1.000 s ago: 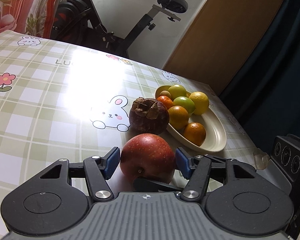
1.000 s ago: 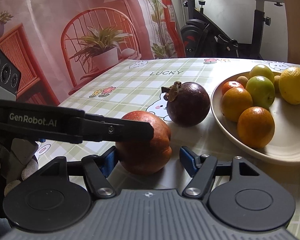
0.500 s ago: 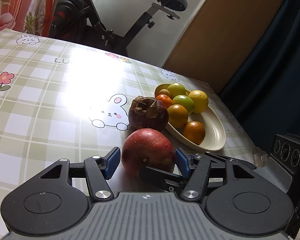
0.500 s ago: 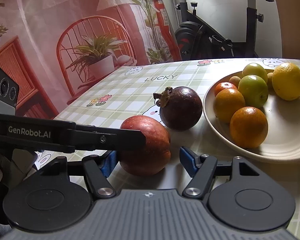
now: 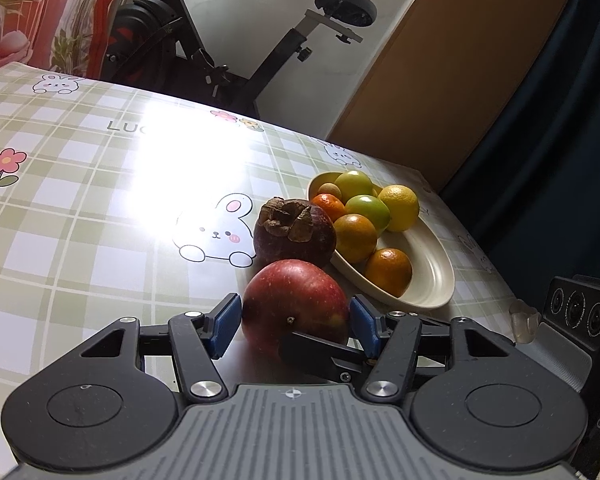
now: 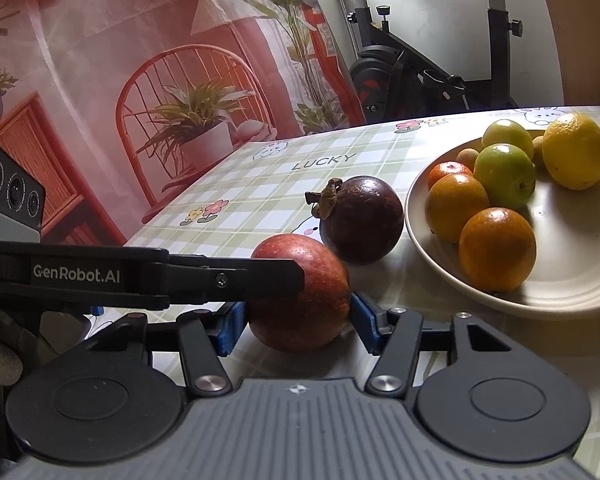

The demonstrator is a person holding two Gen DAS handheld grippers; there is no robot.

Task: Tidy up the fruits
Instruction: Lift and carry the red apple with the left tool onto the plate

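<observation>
In the lower middle of both frames a red apple [image 5: 296, 304] sits on the desk [image 5: 80, 216], which is covered by a green-checked cloth printed with rabbits and flowers. The left hand-held gripper [image 5: 296, 320] has its blue pads [image 5: 226, 322] on either side of the apple, spread to about the fruit's width; whether they press on it or only stand just beside it cannot be told. In the right wrist view the right hand-held gripper [image 6: 298, 326] flanks the same apple [image 6: 300, 292] in like manner, its pads [image 6: 230, 330] close to the skin, contact again unclear. One black finger of the left tool, marked GenRobot.AI, crosses the left half of that frame and ends over the apple's top.

Just behind the apple, toward the centre of each frame, lies a dark purple mangosteen [image 5: 294, 230] with a dry brown calyx, close to the apple and beside the rim of a cream oval plate [image 5: 432, 276]. The plate holds two oranges [image 6: 496, 250], a small tangerine [image 6: 446, 172], two green fruits [image 6: 504, 176], a lemon [image 6: 574, 152] and a small tan fruit [image 6: 467, 158], grouped at its far end.

An exercise bike [image 5: 204, 36] stands beyond the desk at the top of the frame, and a red printed curtain [image 6: 120, 80] fills the upper left of the right wrist view.
</observation>
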